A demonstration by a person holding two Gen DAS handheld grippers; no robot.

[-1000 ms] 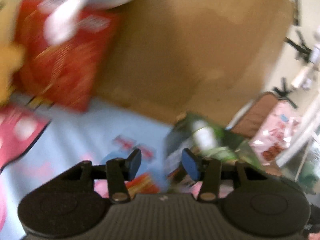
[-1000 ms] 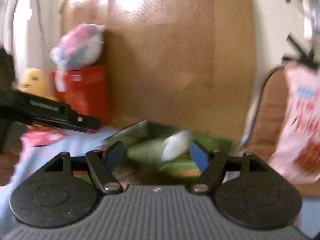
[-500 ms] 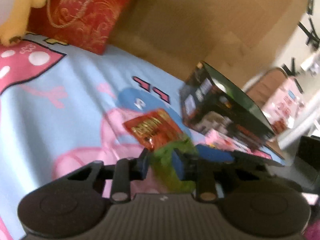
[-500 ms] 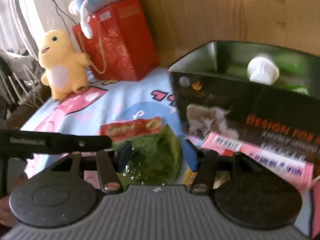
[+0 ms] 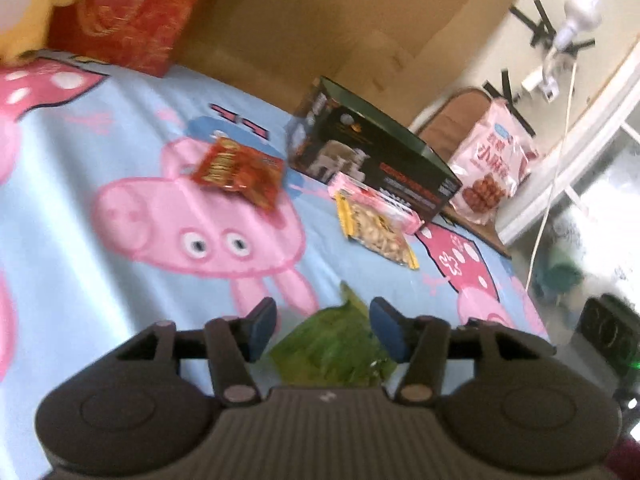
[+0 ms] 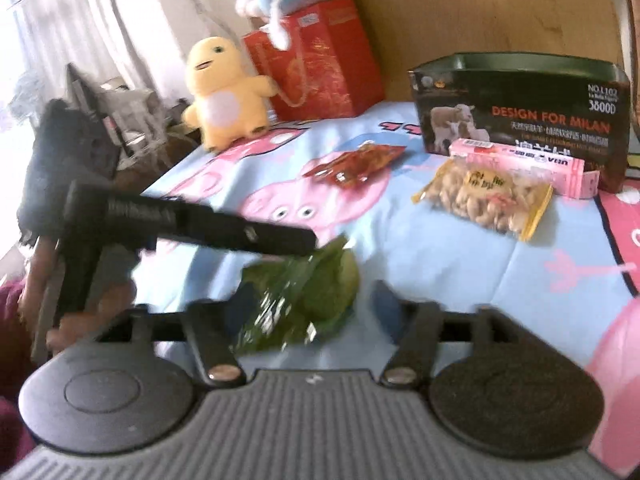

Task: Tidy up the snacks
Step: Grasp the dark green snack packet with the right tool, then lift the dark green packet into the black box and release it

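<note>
A crumpled green snack packet (image 5: 332, 354) sits between the blue pads of my left gripper (image 5: 324, 330), whose jaws are opening; the pads do not press on it. In the right wrist view the same green packet (image 6: 308, 292) is blurred and lies between the fingers of my right gripper (image 6: 314, 306), which is also opening and does not grip it. One left-gripper finger (image 6: 240, 234) reaches in from the left to the packet's top. Farther back on the cartoon-pig blanket (image 6: 440, 264) lie a red snack packet (image 6: 356, 164), a peanut bag (image 6: 484, 200) and a pink box (image 6: 520, 160).
An open dark box (image 6: 520, 112) stands behind the pink box, against a wooden board. A red gift bag (image 6: 316, 60) and a yellow plush toy (image 6: 224, 96) stand at the back left. A pink snack bag (image 5: 496, 168) rests on a chair beyond the blanket's edge.
The left gripper, shut on the green packet half a second ago, has opened. The right gripper has widened too. Both have drawn back from the dark box and sunk toward the blanket.
</note>
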